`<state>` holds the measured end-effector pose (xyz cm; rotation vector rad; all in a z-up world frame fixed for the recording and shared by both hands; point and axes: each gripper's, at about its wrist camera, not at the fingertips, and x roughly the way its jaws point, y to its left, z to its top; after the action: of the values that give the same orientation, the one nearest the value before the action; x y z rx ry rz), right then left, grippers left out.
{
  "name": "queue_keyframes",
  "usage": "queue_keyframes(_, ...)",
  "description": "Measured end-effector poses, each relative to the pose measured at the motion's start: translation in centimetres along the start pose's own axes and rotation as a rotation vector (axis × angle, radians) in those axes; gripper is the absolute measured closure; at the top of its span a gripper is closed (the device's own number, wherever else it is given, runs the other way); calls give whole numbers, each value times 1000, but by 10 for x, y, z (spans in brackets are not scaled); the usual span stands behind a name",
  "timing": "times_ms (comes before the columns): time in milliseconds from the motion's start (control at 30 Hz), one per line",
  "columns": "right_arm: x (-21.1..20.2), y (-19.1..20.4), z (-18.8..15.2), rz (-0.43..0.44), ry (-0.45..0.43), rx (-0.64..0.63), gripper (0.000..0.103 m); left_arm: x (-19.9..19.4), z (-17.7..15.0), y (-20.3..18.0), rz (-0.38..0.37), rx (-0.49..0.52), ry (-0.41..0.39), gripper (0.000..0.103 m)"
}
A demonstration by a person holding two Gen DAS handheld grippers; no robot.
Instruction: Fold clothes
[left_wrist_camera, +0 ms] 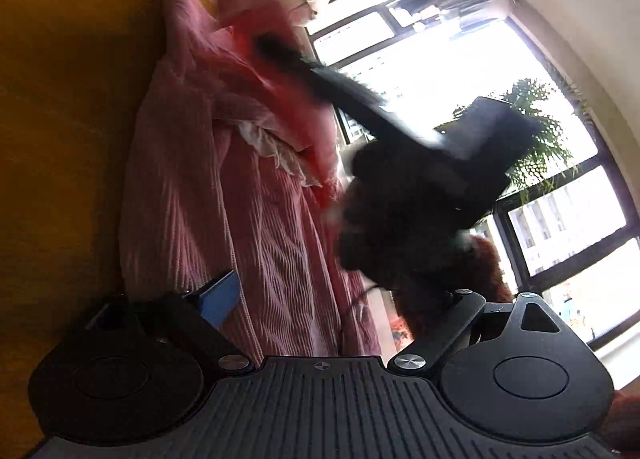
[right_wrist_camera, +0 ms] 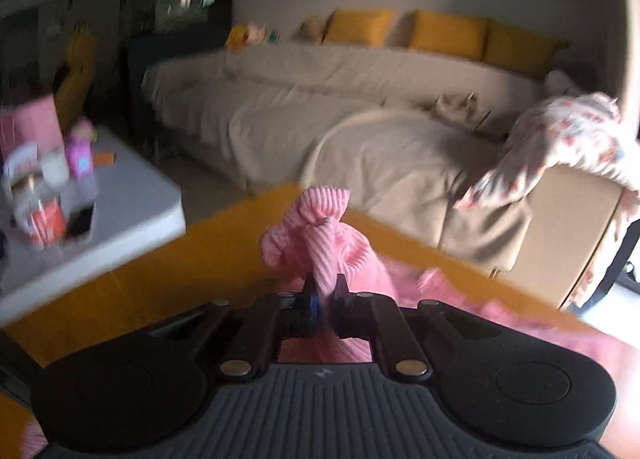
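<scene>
right jaws pinch the pink ribbed garment (right_wrist_camera: 320, 243); left jaws spread; no legible writing.

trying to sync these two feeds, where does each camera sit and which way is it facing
Left wrist: on the open left gripper, facing the window across the pink ribbed garment on the yellow table; the right gripper shows, blurred.
Right wrist: on the right gripper, shut on bunched pink fabric, facing the beige sofa.
Shared: garment, table, floral cloth.
</scene>
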<state>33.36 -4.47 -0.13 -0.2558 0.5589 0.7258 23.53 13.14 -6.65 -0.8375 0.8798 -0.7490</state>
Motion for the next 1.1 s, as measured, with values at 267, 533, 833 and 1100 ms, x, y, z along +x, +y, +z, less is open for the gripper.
queue_keyframes(267, -22, -11, -6, 9, -33, 70, 50, -5, 7, -20, 34, 47, 39, 8)
queue_keyframes(533, -104, -66, -16, -188, -152, 148, 46, -10, 85, -25, 168, -47, -201, 8)
queue_keyframes(833, -75, -81, -49, -285, -42, 149, 47, 48, 146, 12, 478, 27, -168, 66)
queue_keyframes(1100, -59, -111, -73, -283, 94, 162, 48, 44, 140, -22, 666, 373, -70, 42)
